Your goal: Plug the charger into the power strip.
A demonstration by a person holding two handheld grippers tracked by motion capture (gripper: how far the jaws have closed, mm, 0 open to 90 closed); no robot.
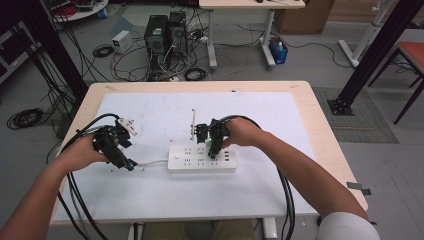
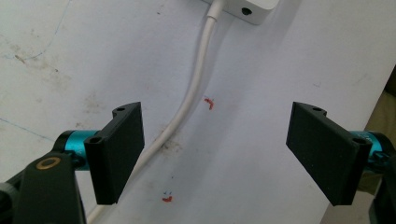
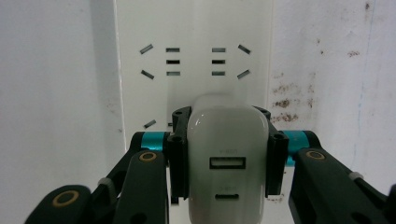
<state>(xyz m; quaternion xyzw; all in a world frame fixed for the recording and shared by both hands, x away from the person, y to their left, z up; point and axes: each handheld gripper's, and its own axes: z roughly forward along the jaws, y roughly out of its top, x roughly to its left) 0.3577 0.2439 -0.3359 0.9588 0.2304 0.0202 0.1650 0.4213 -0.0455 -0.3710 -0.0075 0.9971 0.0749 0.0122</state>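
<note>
A: Right gripper (image 3: 226, 163) is down over the power strip (image 1: 187, 161), jaws clamped on the flanks of a white charger (image 3: 227, 158). You can see the two ports on its end facing the camera, one above the other.

B: Is it plugged in yet?

A: Hard to call. From the right gripper view the charger sits right over the strip, covering a set of slots, with an open set of sockets (image 3: 194, 60) just beyond it. Its prongs are hidden, so I can't tell if they're seated. I'd judge it's at the pressing-in stage, or only just home.

B: And the left hand?

A: Left gripper (image 2: 215, 154) hangs off the strip's left end, jaws spread wide with nothing between the pads (well, the strip's white cord (image 2: 196, 88) runs across the table below the gap, near the left pad, but it isn't pinched). The cord leads up to the corner of the strip.

B: So that hand isn't steadying anything?

A: Not by the look of it. In the high view the left gripper (image 1: 116, 145) is beside the strip's cord end, apart from the body, while the right gripper (image 1: 214, 142) stands on the strip's right half.

B: What's left, then?

A: My guess: confirm the charger is pushed fully down, then let go of it and lift away. A second white plug (image 1: 127, 126) lies on the table behind the left hand, untouched.
</note>
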